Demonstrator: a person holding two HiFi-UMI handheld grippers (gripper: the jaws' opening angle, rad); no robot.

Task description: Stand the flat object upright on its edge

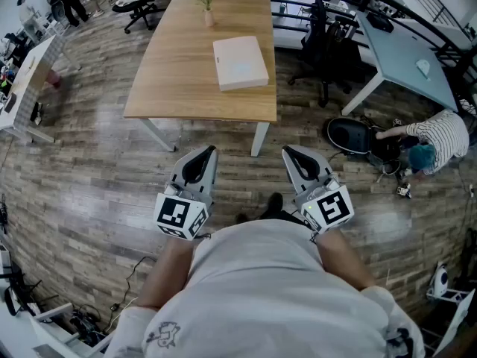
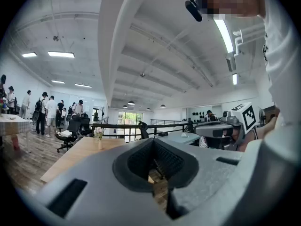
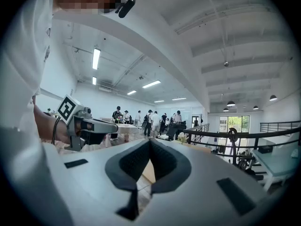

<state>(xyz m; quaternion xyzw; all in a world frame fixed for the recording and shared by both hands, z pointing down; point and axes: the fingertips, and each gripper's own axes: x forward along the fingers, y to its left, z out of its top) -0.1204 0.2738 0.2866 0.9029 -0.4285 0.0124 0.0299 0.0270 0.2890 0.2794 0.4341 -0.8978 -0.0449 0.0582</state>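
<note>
Two hand-held grippers were shown low in the head view, side by side above the plank floor (image 1: 82, 192) and close in front of the wearer's white-clad torso, each with its marker cube nearest the body. The left gripper (image 1: 210, 151) was recorded with its jaws brought fully together. In the left gripper view the dark pads (image 2: 138, 163) were seen meeting at their tips with nothing caught between them. The right gripper (image 1: 288, 151) was likewise closed and empty, and its pads (image 3: 162, 166) were seen joined at the tip in the right gripper view. Both grippers were pointed toward the wooden table (image 1: 182, 73), and neither was in contact with it. The flat white box (image 1: 240, 63) was found lying flat on the tabletop, toward the table's near right part and well apart from both grippers. A small vase of flowers (image 1: 206, 4) was set near the table's far edge. A pale blue desk (image 1: 406, 51) was placed beyond the table to the right, and a person in a striped top (image 1: 441, 136) was crouched on the floor below it.
</note>
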